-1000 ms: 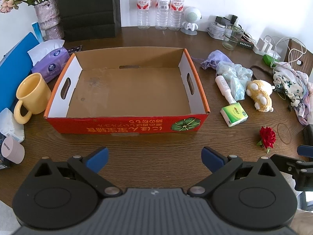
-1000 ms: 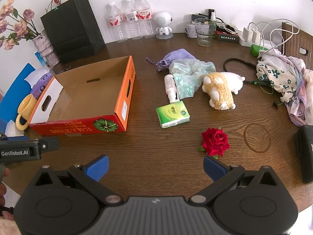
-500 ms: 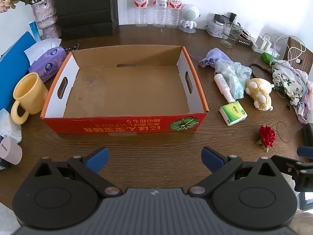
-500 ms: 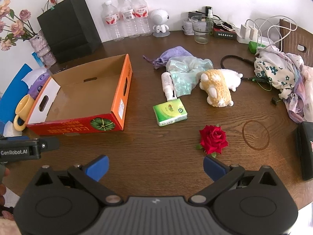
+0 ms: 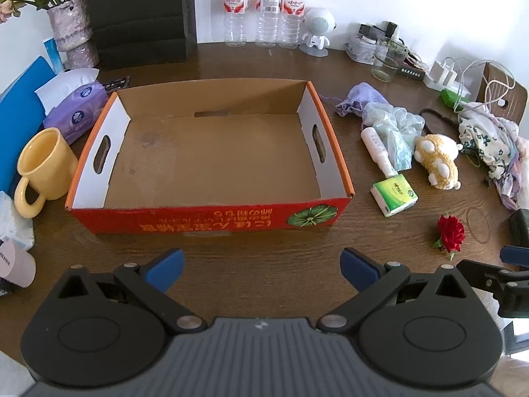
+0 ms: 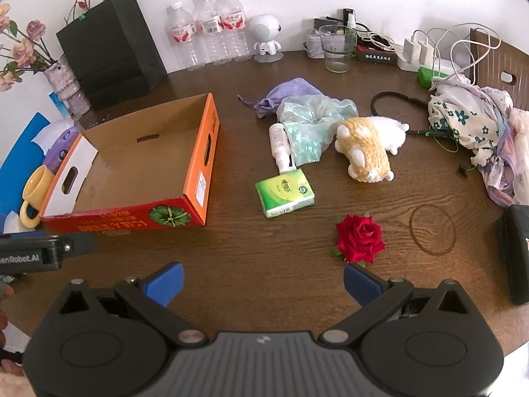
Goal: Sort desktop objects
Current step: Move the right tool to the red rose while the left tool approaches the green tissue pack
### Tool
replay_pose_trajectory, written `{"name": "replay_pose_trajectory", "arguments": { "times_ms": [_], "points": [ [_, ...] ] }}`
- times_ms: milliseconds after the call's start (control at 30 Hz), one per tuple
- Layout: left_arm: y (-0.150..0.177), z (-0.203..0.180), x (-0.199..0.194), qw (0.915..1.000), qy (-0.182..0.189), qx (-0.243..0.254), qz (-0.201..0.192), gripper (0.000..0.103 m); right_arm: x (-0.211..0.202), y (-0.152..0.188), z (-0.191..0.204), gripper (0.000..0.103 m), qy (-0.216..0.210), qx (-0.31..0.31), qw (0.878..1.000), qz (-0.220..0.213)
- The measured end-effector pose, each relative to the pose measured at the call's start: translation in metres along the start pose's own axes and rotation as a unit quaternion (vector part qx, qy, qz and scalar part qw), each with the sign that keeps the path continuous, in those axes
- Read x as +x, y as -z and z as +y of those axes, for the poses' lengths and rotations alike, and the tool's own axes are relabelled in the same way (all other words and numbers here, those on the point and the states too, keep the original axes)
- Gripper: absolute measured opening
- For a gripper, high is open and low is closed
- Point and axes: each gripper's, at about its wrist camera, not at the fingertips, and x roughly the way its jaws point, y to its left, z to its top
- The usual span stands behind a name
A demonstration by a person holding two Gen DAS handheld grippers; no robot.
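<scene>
An orange cardboard box [image 5: 211,221] [image 6: 198,178] stands open on the brown table with nothing inside. To its right lie a green tissue pack [image 5: 393,195] [image 6: 285,192], a white spray bottle [image 5: 377,145] [image 6: 280,147], a yellow plush toy [image 5: 436,160] [image 6: 367,150], a crumpled pale-green bag [image 6: 310,122], a purple pouch [image 6: 291,94] and a red rose [image 5: 450,232] [image 6: 360,235]. My left gripper [image 5: 261,269] hovers open in front of the box. My right gripper [image 6: 263,281] is open just short of the rose, holding nothing.
A yellow mug [image 5: 43,168], purple tissue pack [image 5: 74,112] and blue folder [image 5: 20,86] sit left of the box. Water bottles [image 5: 264,10], a black bag [image 5: 139,13], a vase [image 5: 69,33], a glass [image 6: 337,49], chargers and floral cloth [image 6: 469,122] crowd the back and right.
Both grippers have shifted slightly forward over the table; the box and rose sit a little lower and nearer in view. Both stay open and nothing was grasped.
</scene>
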Motion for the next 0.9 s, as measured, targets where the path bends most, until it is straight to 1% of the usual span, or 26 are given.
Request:
{"name": "replay_pose_trajectory", "arguments": {
  "times_ms": [100, 233, 467, 567, 900],
  "points": [
    [-0.004, 0.003, 0.004, 0.9999, 0.011, 0.007, -0.002, 0.103, 0.002, 0.002, -0.004, 0.103, 0.009, 0.004, 1.000, -0.004],
    [-0.010, -0.003, 0.012, 0.9986, 0.035, 0.039, -0.006, 0.103, 0.005, 0.004, -0.010, 0.103, 0.021, 0.008, 1.000, -0.010],
    [-0.017, -0.037, 0.025, 0.9931, 0.077, 0.087, -0.013, 0.103, 0.010, 0.007, -0.021, 0.103, 0.041, 0.016, 0.999, -0.021],
    [-0.022, -0.057, 0.031, 0.9916, 0.078, 0.101, -0.020, 0.103, 0.018, 0.005, -0.033, 0.103, 0.034, 0.002, 0.999, -0.022],
    [-0.031, -0.109, 0.054, 0.9884, 0.093, 0.113, -0.038, 0.103, 0.044, -0.001, -0.074, 0.103, 0.011, -0.043, 0.999, -0.025]
  ]
}}
